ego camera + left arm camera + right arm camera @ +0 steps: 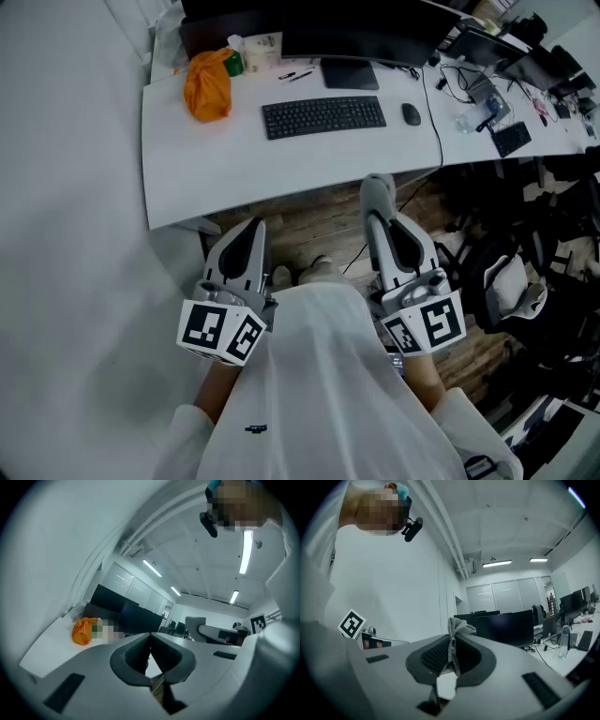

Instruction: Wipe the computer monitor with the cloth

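The right hand-held gripper [378, 217] has its 2 jaws clamped on a grey knitted cloth [377, 190], whose bunched end sticks out past the jaw tips; in the right gripper view the cloth [457, 629] runs down between the ribbed pads. The left hand-held gripper [254, 227] holds nothing, and in the left gripper view its jaws [150, 635] meet at the tips. Both are short of the near edge of the white surface [234, 169], above the wooden floor [319, 230], with the cloth's top just over that edge. The dark computer monitor [361, 28] stands at the far edge of the surface on a flat base [350, 73], well apart from the cloth. A black keyboard [323, 116] lies in front of the base, with a black mouse [411, 113] just beside its right end. An orange bag [207, 86] sits near the far left corner, and 2 pens [298, 75] lie between it and the base.
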`<state>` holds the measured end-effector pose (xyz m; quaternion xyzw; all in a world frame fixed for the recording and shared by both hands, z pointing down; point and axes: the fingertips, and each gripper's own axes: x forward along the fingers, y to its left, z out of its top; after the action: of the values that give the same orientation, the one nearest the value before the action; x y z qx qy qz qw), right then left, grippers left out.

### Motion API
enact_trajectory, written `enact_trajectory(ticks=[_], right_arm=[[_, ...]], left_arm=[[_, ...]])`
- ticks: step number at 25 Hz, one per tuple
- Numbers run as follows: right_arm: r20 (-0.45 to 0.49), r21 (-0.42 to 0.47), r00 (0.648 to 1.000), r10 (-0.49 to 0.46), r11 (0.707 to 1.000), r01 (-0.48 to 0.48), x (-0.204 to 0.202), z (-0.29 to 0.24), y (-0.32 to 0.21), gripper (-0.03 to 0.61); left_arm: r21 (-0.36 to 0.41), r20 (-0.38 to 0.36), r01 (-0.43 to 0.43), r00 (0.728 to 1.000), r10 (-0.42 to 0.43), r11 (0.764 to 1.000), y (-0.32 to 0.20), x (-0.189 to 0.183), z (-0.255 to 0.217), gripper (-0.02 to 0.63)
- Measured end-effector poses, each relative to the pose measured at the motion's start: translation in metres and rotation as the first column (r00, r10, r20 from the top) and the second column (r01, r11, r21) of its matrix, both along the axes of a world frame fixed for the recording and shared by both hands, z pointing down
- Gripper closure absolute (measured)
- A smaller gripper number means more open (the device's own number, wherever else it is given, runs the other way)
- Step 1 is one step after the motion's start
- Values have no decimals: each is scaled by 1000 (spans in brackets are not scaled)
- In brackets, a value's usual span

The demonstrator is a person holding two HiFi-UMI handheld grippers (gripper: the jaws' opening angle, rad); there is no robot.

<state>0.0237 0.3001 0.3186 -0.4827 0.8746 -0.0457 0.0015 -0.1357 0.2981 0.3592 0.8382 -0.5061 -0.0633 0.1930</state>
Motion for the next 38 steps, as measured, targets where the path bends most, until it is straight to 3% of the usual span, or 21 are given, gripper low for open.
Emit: enact_trajectory(ticks=[6, 17, 20, 22, 24, 26, 29, 35, 38], right_arm=[[9, -9, 1000, 9, 1000, -8, 16, 5, -12, 555], [146, -13, 988, 44, 999, -42, 85, 7, -41, 554], [191, 13, 982, 4, 1000, -6, 105, -1, -50, 555], [145, 46, 989, -39, 998, 32, 112, 0, -53, 546], [25, 65, 999, -38, 997, 36, 117, 10, -59, 548], [-26, 52, 999, -31, 998, 32, 126, 26, -63, 548], [73, 30, 996, -48, 998, 46, 145, 38, -62, 548], [143, -1, 990, -7, 1000, 7, 171, 48, -71, 557], [134, -10, 991, -2, 1000, 3, 175, 56, -84, 556]], left_arm=[[-15, 13, -2, 1000, 2, 1000, -10, 16, 7, 595], [-54, 51, -49, 997, 52, 997, -43, 82, 11, 595], [-56, 73, -58, 995, 62, 997, -58, 103, 4, 595], [-58, 97, -61, 993, 66, 996, -66, 117, 2, 595], [-60, 127, -66, 989, 74, 996, -73, 130, 3, 595], [-73, 156, -72, 984, 83, 995, -78, 142, 6, 595], [-104, 177, -79, 979, 97, 991, -85, 160, 15, 595], [-158, 220, -135, 961, 168, 978, -94, 192, 21, 595], [-154, 224, -165, 955, 197, 974, -109, 200, 19, 595]])
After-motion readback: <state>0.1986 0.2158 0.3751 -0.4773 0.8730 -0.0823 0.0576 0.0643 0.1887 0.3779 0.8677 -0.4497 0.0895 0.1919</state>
